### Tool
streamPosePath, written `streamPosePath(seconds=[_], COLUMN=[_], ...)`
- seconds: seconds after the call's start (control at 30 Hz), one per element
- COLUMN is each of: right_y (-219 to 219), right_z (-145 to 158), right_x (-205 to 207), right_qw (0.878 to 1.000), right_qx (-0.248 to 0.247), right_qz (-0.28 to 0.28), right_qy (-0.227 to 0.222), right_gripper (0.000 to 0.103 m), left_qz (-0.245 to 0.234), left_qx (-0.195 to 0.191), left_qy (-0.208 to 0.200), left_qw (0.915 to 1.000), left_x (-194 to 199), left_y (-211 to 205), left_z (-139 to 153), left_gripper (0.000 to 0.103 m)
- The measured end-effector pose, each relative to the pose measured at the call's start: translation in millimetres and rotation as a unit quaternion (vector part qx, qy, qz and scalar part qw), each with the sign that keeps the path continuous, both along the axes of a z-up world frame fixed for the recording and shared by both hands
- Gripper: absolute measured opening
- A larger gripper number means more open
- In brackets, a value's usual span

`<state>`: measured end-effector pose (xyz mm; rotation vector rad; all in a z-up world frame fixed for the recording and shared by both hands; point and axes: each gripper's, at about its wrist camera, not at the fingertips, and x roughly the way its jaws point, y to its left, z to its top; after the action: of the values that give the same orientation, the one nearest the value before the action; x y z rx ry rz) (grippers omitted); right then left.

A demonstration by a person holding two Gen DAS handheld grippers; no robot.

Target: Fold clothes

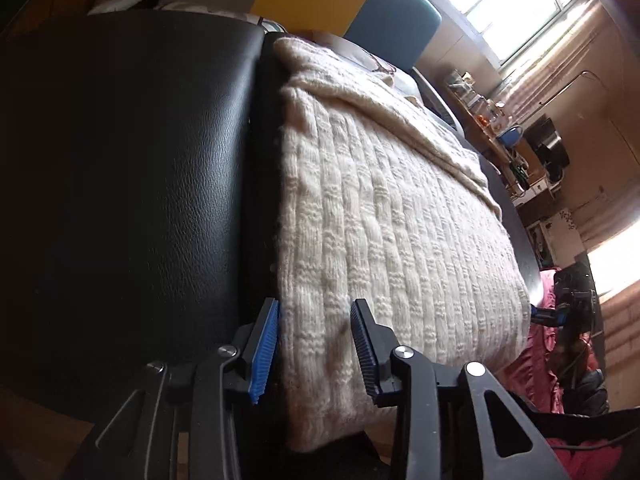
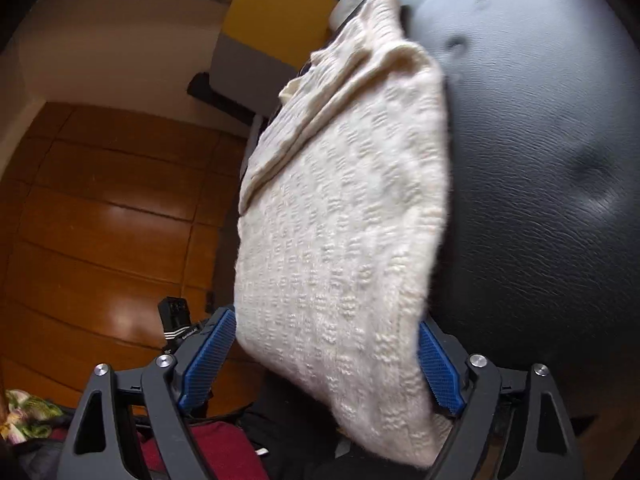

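floor: wooden floor [image 2: 104, 216], glossy
window: window [image 1: 500, 4], bright
shelf: cluttered shelf [image 1: 496, 128] below the window
cloth: red cloth [image 1: 536, 376] near the floor
panel: yellow panel [image 2: 276, 20]

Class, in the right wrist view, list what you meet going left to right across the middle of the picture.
Glossy orange-brown wooden floor → cream ribbed knitted sweater → black leather-like padded surface.

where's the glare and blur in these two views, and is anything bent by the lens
Left wrist view: the window is blown out white, with flare at the right edge; the black leather surface is underexposed; the room's lines curve toward the edges. Right wrist view: soft glare on the wooden floor, the cream knitted sweater slightly blurred, the floorboards bowed by the fisheye.
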<state>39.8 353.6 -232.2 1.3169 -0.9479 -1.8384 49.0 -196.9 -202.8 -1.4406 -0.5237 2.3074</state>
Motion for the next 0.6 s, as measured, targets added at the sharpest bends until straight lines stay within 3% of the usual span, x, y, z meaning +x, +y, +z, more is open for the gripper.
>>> streamPosePath(seconds=[0.17, 0.33, 0.47, 0.6], right_y=[-5.3, -20.1, -27.6, -26.5], right_z=[2.1, 9.0, 11.5, 10.5], right_x=[7.0, 13.0, 15.1, 17.6], right_qw=[1.000, 0.997, 0.995, 0.995], right_qx=[0.005, 0.051, 0.077, 0.078], right_qz=[0.005, 0.025, 0.025, 0.022], right_qy=[0.026, 0.052, 0.062, 0.052], right_gripper=[0.099, 0.103, 0.103, 0.103], left_qz=[-0.013, -0.036, -0.033, -0.035], left_qx=[0.019, -0.003, 0.041, 0.014], left_qy=[0.005, 0.021, 0.001, 0.002], left_qw=[0.9997, 0.9991, 0.9986, 0.9993], left_x=[6.7, 11.8, 18.8, 22.6], left_y=[-5.3, 2.3, 0.8, 12.9], left_z=[-1.2, 2.7, 0.5, 1.6], left_gripper=[0.037, 0.037, 0.037, 0.034])
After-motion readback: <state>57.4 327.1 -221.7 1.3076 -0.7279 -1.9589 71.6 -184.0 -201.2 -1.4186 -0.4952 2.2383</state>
